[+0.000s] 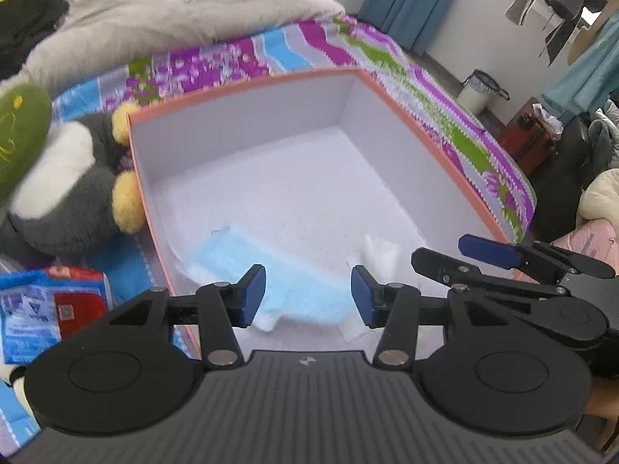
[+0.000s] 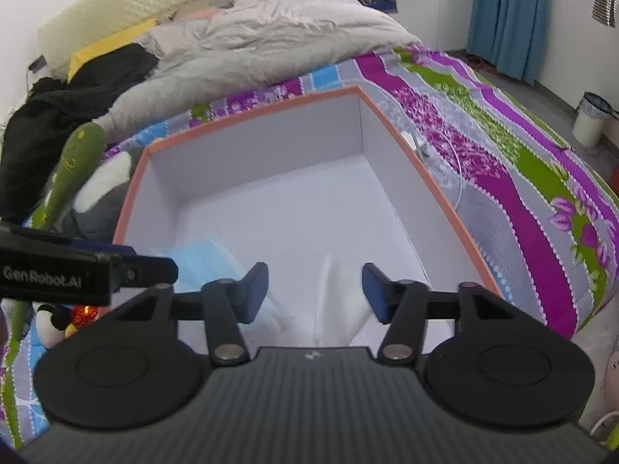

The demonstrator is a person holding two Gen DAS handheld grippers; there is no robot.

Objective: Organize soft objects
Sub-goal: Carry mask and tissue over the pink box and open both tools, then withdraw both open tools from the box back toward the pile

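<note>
One box [image 1: 247, 104] w/ 1 blue mask [image 1: 294, 282], 1 white cloth [image 1: 377, 251]; 1 plush penguin [image 1: 73, 197] beside; left gripper [image 1: 308, 295] & right gripper [image 2: 315, 292] both agape, empty.

You get soft, even daylight from the window at the far right, with only faint shadows inside the box [image 1: 271, 178]. Fisheye bending curves its rim and the bed [image 2: 503, 178] edges. The plush toy [image 1: 69, 185] at near left smears with blur; the blue mask [image 1: 247, 270] looks soft too.
</note>
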